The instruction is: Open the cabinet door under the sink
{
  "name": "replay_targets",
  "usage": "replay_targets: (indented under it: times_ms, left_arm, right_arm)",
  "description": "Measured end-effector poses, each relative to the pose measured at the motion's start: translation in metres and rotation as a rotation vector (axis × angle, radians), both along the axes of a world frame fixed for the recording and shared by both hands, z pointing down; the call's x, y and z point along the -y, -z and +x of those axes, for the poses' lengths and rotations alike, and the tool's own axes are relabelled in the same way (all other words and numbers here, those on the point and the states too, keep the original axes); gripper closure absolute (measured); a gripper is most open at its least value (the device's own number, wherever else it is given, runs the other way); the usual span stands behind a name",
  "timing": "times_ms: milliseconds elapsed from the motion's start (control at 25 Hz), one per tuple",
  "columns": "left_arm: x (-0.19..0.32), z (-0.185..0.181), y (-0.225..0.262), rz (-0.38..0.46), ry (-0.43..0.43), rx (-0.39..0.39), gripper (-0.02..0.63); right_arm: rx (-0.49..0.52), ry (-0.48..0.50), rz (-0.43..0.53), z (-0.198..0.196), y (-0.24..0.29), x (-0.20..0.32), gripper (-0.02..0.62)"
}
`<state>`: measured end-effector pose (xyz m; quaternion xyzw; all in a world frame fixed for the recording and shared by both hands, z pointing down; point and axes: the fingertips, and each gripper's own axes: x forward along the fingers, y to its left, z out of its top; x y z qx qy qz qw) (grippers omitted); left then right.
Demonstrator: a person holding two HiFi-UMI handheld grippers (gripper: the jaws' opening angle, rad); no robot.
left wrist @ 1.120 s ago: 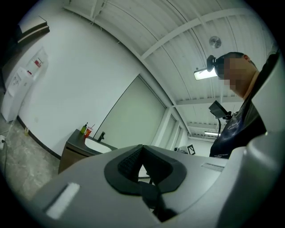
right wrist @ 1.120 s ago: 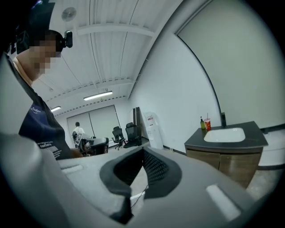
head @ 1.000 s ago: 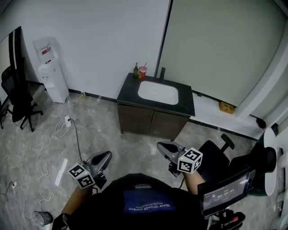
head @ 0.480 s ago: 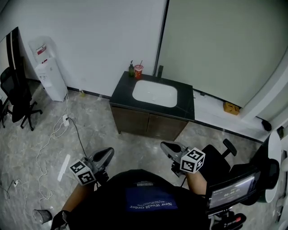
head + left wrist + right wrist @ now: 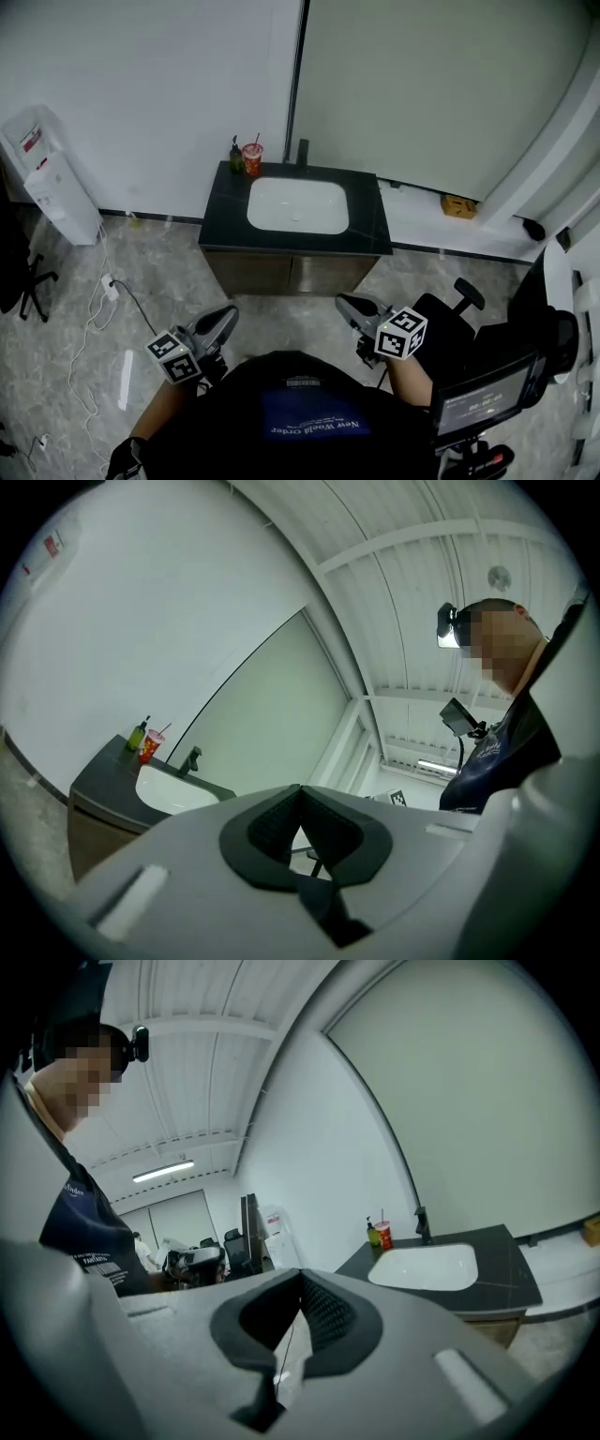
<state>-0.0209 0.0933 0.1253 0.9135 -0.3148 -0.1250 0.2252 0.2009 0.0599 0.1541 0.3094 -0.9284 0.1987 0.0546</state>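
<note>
The sink cabinet (image 5: 323,275) had swung to centre and nearer as the person approached. Its doors (image 5: 251,273) stayed closed, well apart from the left claw (image 5: 225,316) and right claw (image 5: 345,304), both fully closed and empty.

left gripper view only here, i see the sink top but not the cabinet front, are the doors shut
observer: yes, in the head view both doors are shut.
operator: right gripper holding anything
observer: no, the right gripper is shut and empty, well short of the cabinet.
operator: anything near it
observer: an office chair stands just to its right, off to the side of the doors.
</note>
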Motion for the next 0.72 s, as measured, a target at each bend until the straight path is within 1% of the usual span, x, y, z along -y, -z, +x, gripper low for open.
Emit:
replay_targets:
  times_ms: [160, 280, 440, 560, 720]
  left_arm:
    - [0.062, -0.025, 0.011, 0.028, -0.071, 0.018, 0.604]
    - [0.099, -0.038, 0.007, 0.016, -0.117, 0.014, 0.604]
    - [0.142, -0.049, -0.006, -0.012, -0.156, 0.012, 0.604]
    - [0.163, -0.049, -0.012, -0.033, -0.163, 0.003, 0.604]
    - [0.186, -0.031, -0.019, -0.053, -0.159, 0.018, 0.604]
  right_arm:
    - [-0.028, -0.059, 0.001, -0.022, 0.003, 0.045, 0.594]
    - [-0.033, -0.094, -0.003, -0.040, 0.002, 0.075, 0.594]
    - [-0.057, -0.092, -0.004, -0.059, -0.005, 0.106, 0.594]
    - [-0.060, -0.095, -0.024, -0.060, -0.010, 0.122, 0.594]
    - [-0.041, -0.093, -0.039, -0.041, -0.015, 0.151, 0.594]
